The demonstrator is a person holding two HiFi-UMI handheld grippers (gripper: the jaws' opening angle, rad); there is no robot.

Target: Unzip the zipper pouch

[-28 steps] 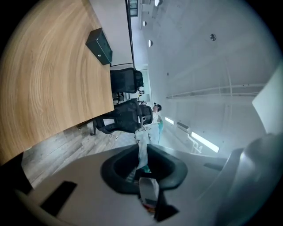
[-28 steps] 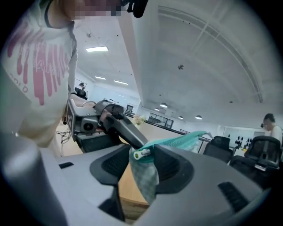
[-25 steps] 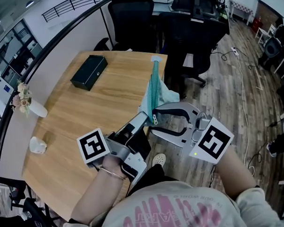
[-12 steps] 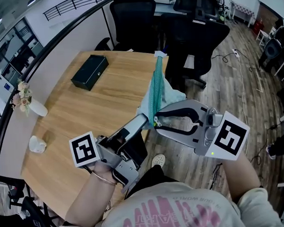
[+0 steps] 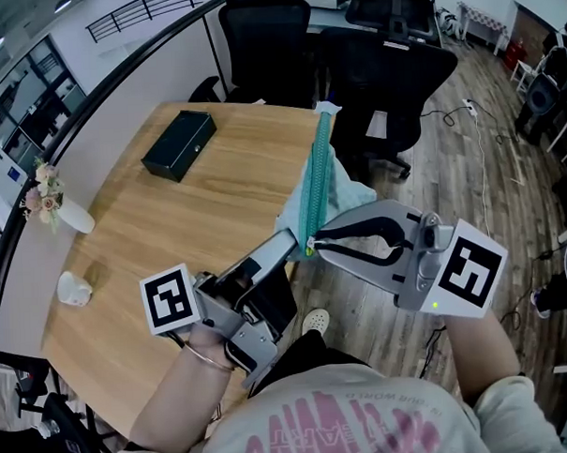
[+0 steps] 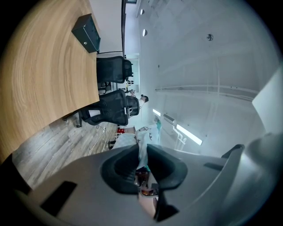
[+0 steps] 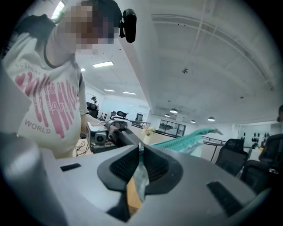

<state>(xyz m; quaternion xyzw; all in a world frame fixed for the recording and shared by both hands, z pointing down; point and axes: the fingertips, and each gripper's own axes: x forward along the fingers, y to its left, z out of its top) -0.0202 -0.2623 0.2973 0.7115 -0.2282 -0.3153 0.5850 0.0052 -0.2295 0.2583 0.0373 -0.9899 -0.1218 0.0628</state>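
Two grips hold now: your right gripper (image 5: 312, 245) has just closed on the near end of the teal fabric zipper pouch (image 5: 317, 172). Your left gripper (image 5: 289, 237) pinches it just beside. Unzipping can likely start.

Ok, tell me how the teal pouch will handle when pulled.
Probably floppy: the pouch sags in soft folds beside its zipper. Likely light: it looks thin and flat, with no bulge. The thin cloth may slip if pinched shallowly.

Pouch (image 5: 317, 172) near end hidden between jaws, chair (image 5: 266, 29) tops cropped
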